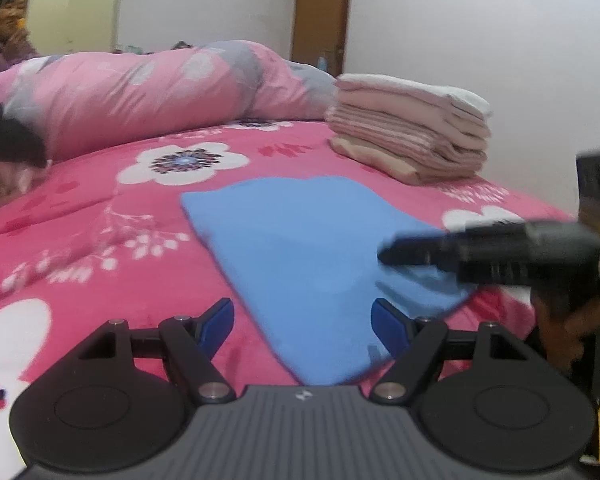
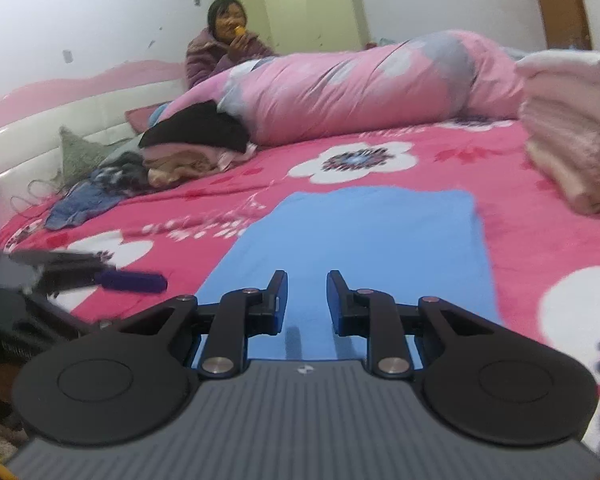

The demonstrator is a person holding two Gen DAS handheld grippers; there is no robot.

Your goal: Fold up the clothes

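Bedroom: white walls, a brown door at 12 o'clock in the left wrist view, and a bed spread with a pink flowered quilt [image 2: 440,184].
Blue garment [image 2: 360,248]: lies flat on the quilt in the middle of the bed, already folded into a long narrow strip, smooth on top, with a loose rumpled corner at 4 o'clock in the left wrist view.
Handling: judged thin, soft and light; it should drape and slide easily on the quilt, so a firm pinch on a doubled edge seems better than a pull on the top layer.
Where to hold: probably the two near corners of the strip, one per tool.
Left gripper [image 1: 302,322]: fingers spread wide, nothing between them, the near end of the blue garment just ahead.
Right gripper [image 2: 307,300]: fingers a narrow gap apart above the near end of the blue strip, pinching nothing that I can see.
Folded stack [image 1: 410,134]: pink, striped and white layers, neat and thick, at 2 o'clock, well apart from the blue garment.
Rolled duvet [image 1: 152,92]: puffy, pale pink with grey patches, at 11 o'clock along the far side.
Unfolded pile [image 2: 192,148]: dark and tan clothes heaped at 10 o'clock in the right wrist view.
Person [image 2: 224,48]: sits beyond the duvet in a purple fleecy top.
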